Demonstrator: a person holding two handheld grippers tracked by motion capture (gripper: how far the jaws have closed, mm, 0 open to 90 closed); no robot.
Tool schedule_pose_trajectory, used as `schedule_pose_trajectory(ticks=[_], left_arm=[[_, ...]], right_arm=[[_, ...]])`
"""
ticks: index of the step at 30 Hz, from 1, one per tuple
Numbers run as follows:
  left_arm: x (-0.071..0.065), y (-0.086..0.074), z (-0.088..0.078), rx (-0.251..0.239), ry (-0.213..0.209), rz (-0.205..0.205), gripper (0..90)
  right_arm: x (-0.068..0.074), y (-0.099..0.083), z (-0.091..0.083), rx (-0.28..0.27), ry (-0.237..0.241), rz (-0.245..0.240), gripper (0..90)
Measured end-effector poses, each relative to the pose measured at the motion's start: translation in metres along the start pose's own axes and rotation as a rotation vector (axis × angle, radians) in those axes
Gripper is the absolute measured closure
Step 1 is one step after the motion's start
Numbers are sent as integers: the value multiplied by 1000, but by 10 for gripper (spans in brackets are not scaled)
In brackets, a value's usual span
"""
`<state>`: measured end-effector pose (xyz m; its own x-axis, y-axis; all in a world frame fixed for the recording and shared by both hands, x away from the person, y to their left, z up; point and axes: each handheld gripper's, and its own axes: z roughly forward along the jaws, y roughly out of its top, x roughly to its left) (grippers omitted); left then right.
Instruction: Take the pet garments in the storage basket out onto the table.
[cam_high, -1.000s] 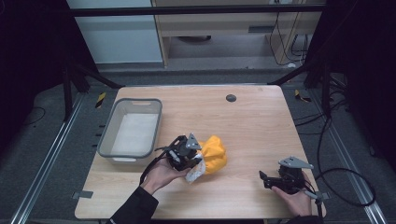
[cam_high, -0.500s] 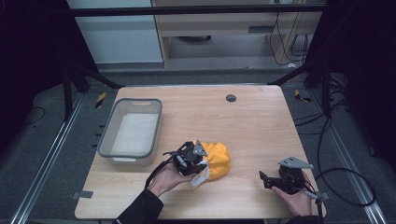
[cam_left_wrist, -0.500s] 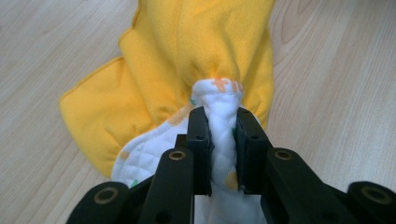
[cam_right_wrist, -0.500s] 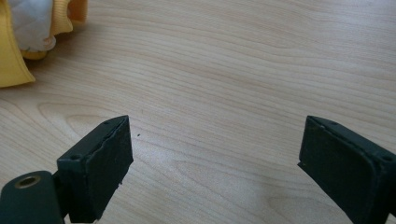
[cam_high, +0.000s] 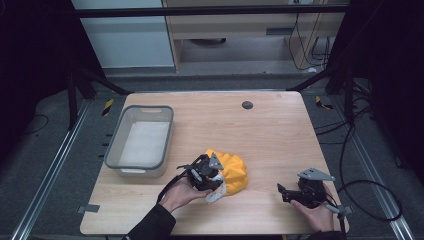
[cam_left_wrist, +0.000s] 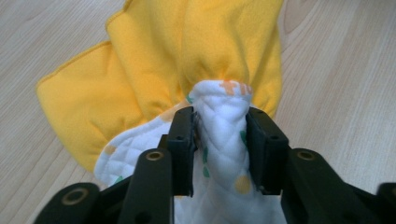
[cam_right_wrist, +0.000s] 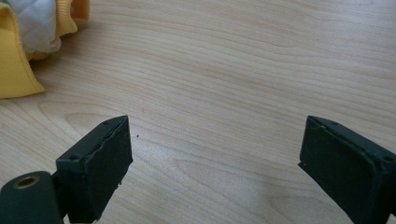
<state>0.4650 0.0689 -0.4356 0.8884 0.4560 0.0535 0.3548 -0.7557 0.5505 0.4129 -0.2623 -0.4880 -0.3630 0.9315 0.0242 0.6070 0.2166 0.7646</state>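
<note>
Left gripper (cam_left_wrist: 219, 140) sits low over the cloth (cam_high: 231, 170) in the table's (cam_high: 280, 130) near middle, right of the bin (cam_high: 141, 142). Its jaws have just been opening, yet a white quilted fold bulges between them, pads touching both sides. Soft, light, floppy stuff, I'd say; it'll sag and bunch, so pinch a gathered fold or hem. Right gripper (cam_right_wrist: 215, 158) spread wide over bare wood, cloth well apart.
</note>
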Motion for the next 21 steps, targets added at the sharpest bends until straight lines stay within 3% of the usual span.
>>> schedule_pose_trajectory(ticks=[11,21], left_arm=[[2,-7,-10,-14,31,-33,363],[5,-20,-33,-87,54,-98,223]], right_arm=[[0,0,0,0,-2,1,90],[0,0,0,1,-1,4,89]])
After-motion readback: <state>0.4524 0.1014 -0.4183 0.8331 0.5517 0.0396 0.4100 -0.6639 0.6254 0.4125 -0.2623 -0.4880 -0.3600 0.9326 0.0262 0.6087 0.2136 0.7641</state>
